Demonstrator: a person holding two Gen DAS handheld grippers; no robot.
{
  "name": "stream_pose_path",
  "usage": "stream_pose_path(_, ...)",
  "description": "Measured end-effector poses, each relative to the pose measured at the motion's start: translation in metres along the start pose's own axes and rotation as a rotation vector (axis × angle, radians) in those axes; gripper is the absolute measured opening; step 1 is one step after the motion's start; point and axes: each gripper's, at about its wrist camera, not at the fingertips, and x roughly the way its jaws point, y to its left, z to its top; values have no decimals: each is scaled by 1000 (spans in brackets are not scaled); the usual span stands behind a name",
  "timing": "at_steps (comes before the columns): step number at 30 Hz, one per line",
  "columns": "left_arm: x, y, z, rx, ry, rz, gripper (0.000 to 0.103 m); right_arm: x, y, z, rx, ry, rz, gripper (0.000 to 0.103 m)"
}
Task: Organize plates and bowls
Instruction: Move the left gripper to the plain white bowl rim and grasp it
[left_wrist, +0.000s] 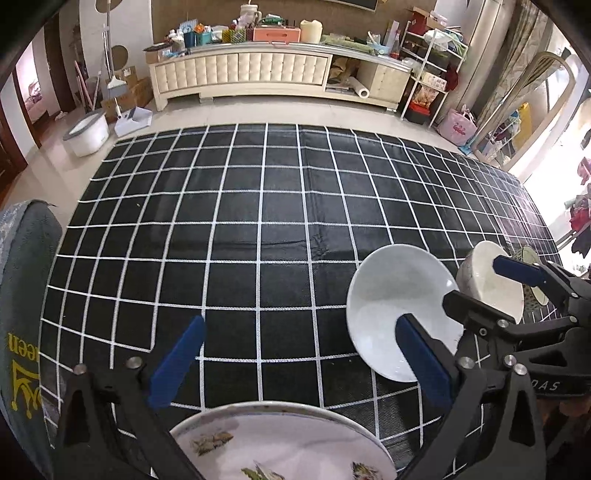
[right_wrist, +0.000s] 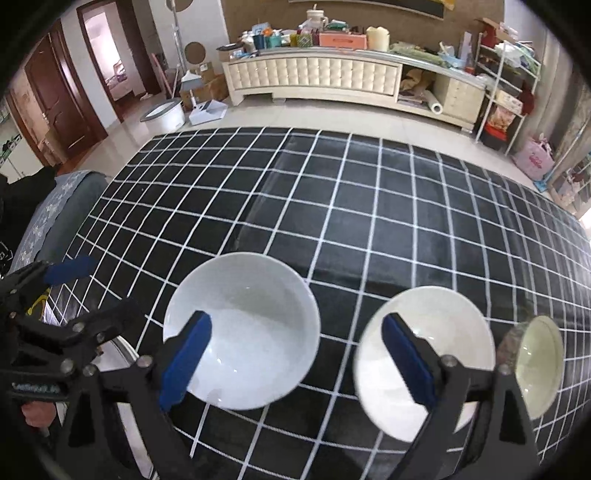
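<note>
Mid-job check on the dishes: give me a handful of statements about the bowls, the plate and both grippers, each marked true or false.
1. Both grippers are open and hold nothing. True: the left gripper and the right gripper each show their fingers spread with no dish between them.
2. The large white bowl is stacked inside another bowl. False: it sits alone on the checked tablecloth.
3. A patterned plate lies just below the left gripper. True.
4. The second white bowl is to the left of the large white bowl. False: it is to its right in the right wrist view.
5. A smaller patterned bowl sits at the right end of the row. True.
</note>
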Motion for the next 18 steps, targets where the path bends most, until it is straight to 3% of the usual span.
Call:
stream_pose_path(3, 13, 2, 0, -3, 46, -18, 71, 9, 4, 1, -30, 15, -12, 80)
stream_pose_path(5, 20, 1, -1, 2, 71, -24, 64, 14, 4, 2, -37, 28, -6, 73)
stream_pose_path(13, 29, -7, -4, 0, 109, -52, 57, 33, 0, -3, -24, 100, 2, 39)
stream_pose_path(18, 32, -17, -3, 8, 118, -104, 33, 37, -6, -8, -9, 123, 4, 27)
